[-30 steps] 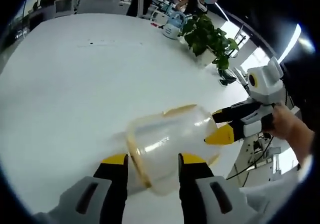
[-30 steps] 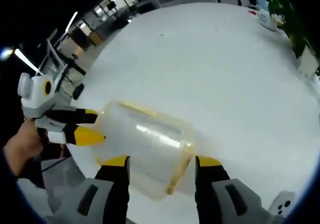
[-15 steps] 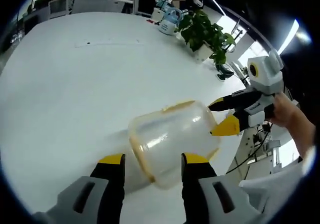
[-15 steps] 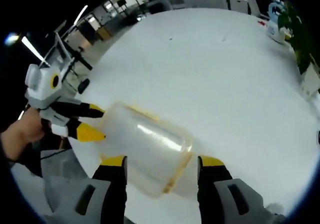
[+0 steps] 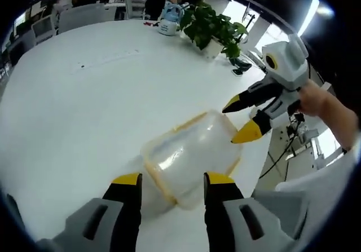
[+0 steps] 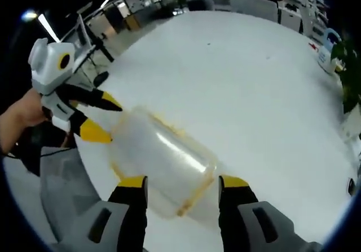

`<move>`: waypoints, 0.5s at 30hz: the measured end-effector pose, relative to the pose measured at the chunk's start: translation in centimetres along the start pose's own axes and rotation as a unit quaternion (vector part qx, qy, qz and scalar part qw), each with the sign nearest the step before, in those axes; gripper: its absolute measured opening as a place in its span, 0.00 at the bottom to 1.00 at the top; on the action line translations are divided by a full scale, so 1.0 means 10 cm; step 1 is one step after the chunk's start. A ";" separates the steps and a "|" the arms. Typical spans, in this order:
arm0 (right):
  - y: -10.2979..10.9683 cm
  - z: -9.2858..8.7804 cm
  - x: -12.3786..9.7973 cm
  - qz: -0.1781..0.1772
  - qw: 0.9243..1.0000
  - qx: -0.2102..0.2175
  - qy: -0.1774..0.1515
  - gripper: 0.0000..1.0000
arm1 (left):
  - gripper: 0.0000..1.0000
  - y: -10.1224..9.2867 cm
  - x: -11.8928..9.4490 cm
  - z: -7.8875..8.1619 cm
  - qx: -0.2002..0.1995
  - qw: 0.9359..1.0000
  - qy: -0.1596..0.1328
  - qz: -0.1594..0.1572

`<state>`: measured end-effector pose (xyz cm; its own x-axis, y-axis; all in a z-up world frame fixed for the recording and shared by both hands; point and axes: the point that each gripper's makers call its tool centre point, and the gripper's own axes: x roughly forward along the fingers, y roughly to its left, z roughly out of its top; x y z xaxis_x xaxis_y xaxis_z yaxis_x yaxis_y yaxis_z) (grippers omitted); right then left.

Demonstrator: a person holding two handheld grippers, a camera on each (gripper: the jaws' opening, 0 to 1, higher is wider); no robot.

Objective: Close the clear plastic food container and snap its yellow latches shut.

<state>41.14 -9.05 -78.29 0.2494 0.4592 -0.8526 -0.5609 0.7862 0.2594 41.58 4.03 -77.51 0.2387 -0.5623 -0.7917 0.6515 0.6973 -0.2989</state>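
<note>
A clear plastic container (image 5: 189, 156) with a yellow rim lies on the white table (image 5: 84, 94), near its edge. My left gripper (image 5: 172, 178) is open, its yellow-tipped jaws standing just short of the container's near end. The right gripper (image 5: 240, 119) comes in from the right, open, with its lower tip against the container's far end. In the right gripper view the container (image 6: 163, 162) lies ahead of my open right gripper (image 6: 182, 181). The left gripper (image 6: 103, 116) sits at its far end, jaws spread, held by a hand (image 6: 17, 122).
A potted green plant (image 5: 211, 29) and a blue-and-white jug (image 5: 167, 23) stand at the table's far side, with office chairs and desks beyond. The table edge runs close behind the container, with cables and floor (image 5: 293, 150) below. The white tabletop (image 6: 254, 77) stretches wide beyond the container.
Both views have swung round the container. The two grippers stay open at its opposite ends, each now a little higher against it. The container remains on the table.
</note>
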 end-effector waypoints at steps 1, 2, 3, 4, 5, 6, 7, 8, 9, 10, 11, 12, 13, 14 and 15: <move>0.00 0.00 -0.01 0.000 1.000 -0.004 0.001 0.50 | 0.44 0.00 0.00 0.01 0.002 1.000 0.000 -0.001; 0.00 0.00 -0.01 0.000 1.000 -0.008 0.004 0.50 | 0.44 0.01 -0.01 0.02 0.003 1.000 -0.001 -0.002; 0.01 -0.01 -0.01 0.001 1.000 -0.016 0.007 0.50 | 0.44 0.00 -0.01 0.03 0.006 1.000 -0.002 -0.005; 0.02 -0.01 -0.01 0.002 1.000 -0.021 0.009 0.50 | 0.44 -0.01 -0.02 0.03 0.011 1.000 -0.002 -0.007; 0.03 -0.02 0.00 0.004 1.000 -0.026 0.014 0.49 | 0.44 -0.03 -0.02 0.03 0.022 1.000 -0.001 -0.010; 0.03 -0.03 -0.01 0.004 0.999 -0.031 0.019 0.47 | 0.44 -0.03 -0.02 0.03 0.028 1.000 0.001 -0.011; 0.03 -0.03 -0.01 0.003 0.999 -0.036 0.022 0.46 | 0.44 -0.04 -0.02 0.03 0.035 0.999 0.003 -0.012; 0.04 -0.03 -0.01 0.004 0.999 -0.042 0.022 0.46 | 0.44 -0.03 -0.02 0.02 0.042 0.999 0.005 -0.012; 0.04 -0.03 -0.01 0.004 0.999 -0.043 0.023 0.46 | 0.44 -0.02 -0.02 0.02 0.048 0.999 0.006 -0.009; 0.05 -0.03 -0.02 0.006 0.998 -0.048 0.027 0.46 | 0.45 -0.01 -0.03 0.03 0.055 0.998 0.007 -0.008; 0.06 -0.04 -0.02 0.006 0.998 -0.053 0.029 0.46 | 0.45 -0.01 -0.03 0.03 0.060 0.998 0.007 -0.007; 0.08 -0.05 -0.03 0.008 0.997 -0.065 0.032 0.46 | 0.45 -0.01 -0.03 0.03 0.064 0.998 0.008 -0.009; 0.08 -0.05 -0.02 0.007 0.997 -0.070 0.033 0.47 | 0.45 -0.01 -0.03 0.03 0.068 0.998 0.009 -0.010; 0.09 -0.05 -0.02 0.008 0.997 -0.075 0.035 0.47 | 0.45 -0.02 -0.04 0.03 0.080 0.997 0.011 -0.013; 0.10 -0.05 -0.03 0.007 0.996 -0.077 0.037 0.46 | 0.45 -0.02 -0.05 0.04 0.089 0.996 0.010 -0.014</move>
<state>40.11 -8.62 -78.06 0.1849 0.4343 -0.8816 -0.6796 0.7045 0.2046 41.62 4.03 -76.85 0.2053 -0.5698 -0.7957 0.7759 0.5903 -0.2225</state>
